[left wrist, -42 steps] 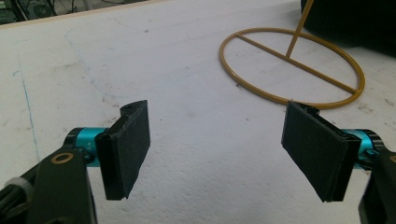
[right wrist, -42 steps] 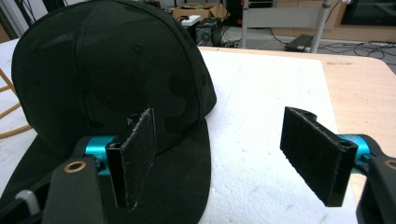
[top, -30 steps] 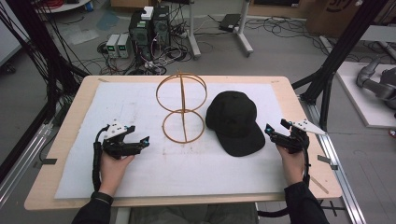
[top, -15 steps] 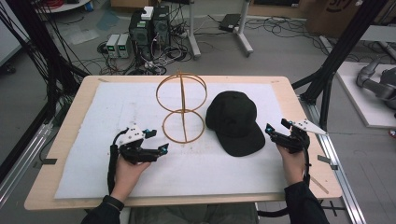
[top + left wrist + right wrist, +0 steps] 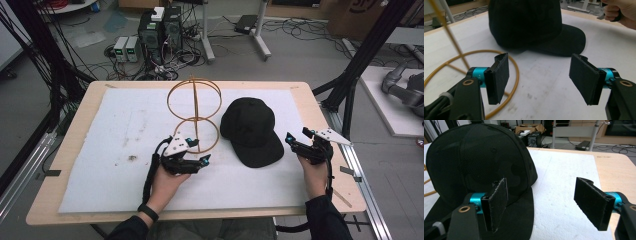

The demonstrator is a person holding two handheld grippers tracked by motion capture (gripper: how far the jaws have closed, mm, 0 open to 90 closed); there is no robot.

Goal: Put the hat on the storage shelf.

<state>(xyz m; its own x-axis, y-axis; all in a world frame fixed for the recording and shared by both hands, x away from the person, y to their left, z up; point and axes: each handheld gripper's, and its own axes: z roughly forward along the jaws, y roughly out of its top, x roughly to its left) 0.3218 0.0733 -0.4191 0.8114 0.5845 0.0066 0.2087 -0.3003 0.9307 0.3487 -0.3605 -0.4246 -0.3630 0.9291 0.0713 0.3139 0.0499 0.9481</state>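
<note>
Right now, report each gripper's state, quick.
Left gripper: open, holding nothing, beside the gold wire stand.
Right gripper: open, holding nothing, at the black cap brim.

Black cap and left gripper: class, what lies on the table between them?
In the high view, only bare white mat separates the left gripper from the black cap. The left gripper view agrees; the wire stand's base ring lies off to one side.

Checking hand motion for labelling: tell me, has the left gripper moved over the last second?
Yes. The left gripper has moved rightward and slightly toward the person, from the mat's left part to just in front of the wire stand's bottom ring, jaws open.
</note>
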